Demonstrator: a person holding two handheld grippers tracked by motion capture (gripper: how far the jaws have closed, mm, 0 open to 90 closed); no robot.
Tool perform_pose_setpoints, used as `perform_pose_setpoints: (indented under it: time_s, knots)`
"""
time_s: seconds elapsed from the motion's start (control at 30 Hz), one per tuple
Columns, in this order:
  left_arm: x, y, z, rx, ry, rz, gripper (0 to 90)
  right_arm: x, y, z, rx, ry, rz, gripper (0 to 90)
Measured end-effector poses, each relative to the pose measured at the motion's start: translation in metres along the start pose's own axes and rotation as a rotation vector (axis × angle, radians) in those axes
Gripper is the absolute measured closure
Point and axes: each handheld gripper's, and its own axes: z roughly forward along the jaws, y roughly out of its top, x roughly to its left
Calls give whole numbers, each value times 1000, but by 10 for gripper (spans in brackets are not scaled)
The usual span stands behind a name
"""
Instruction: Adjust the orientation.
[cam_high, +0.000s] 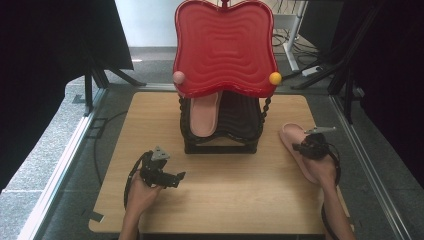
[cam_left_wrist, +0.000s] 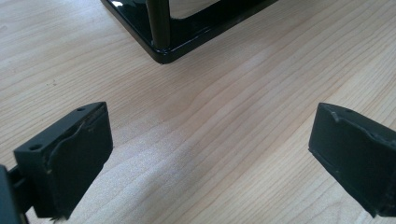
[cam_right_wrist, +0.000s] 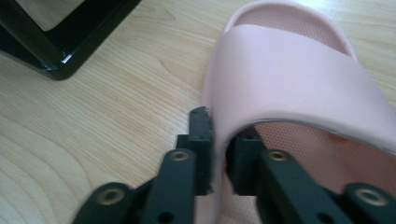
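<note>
A pink slipper (cam_high: 296, 142) lies on the wooden table (cam_high: 125, 145) at the right. My right gripper (cam_high: 309, 148) is shut on the slipper's (cam_right_wrist: 299, 79) side wall, one jaw outside and one inside under the strap; the gripper's (cam_right_wrist: 219, 149) pads pinch the rim. A second pink slipper (cam_high: 205, 115) stands on the lower shelf of the black rack (cam_high: 222, 135). My left gripper (cam_high: 176, 179) rests low at the front left of the rack. Its (cam_left_wrist: 210, 154) jaws stand wide apart with bare wood between them.
The rack carries a red wavy top tray (cam_high: 225, 47) with a pink ball (cam_high: 178, 77) and a yellow ball (cam_high: 275, 78) at its corners. The rack's black base corner (cam_left_wrist: 161, 49) lies just ahead of my left gripper. Black stands and cables surround the table.
</note>
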Motion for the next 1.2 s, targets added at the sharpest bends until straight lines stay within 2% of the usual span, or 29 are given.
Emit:
perform_pose_setpoints:
  time_s: [0.2,0.4,0.43,0.53,0.8,0.83,0.97,1.1,1.2]
  knots:
    - [1,0,-2,-4,0,0,0,3,-3,-9,-13,-7,-22,841]
    - [1,0,-4,-29,-7,4,0,11,-5,-34,-58,13,-58,840]
    - [1,0,-5,-33,-8,4,0,16,-6,-45,-73,19,-70,840]
    - [1,0,-5,-39,-13,5,0,20,-6,-52,-81,22,-79,839]
    - [1,-1,-8,-38,-7,13,0,46,-13,-84,-108,41,-139,836]
    - [1,-1,-8,-37,-8,13,0,52,-15,-90,-111,42,-154,835]
    - [0,-1,-8,-32,-6,16,0,61,-20,-98,-119,50,-172,832]
    - [0,-1,-8,-30,-5,17,0,71,-23,-107,-131,79,-172,832]
    - [-1,-1,-8,-28,-6,20,0,79,-23,-113,-150,129,-164,831]
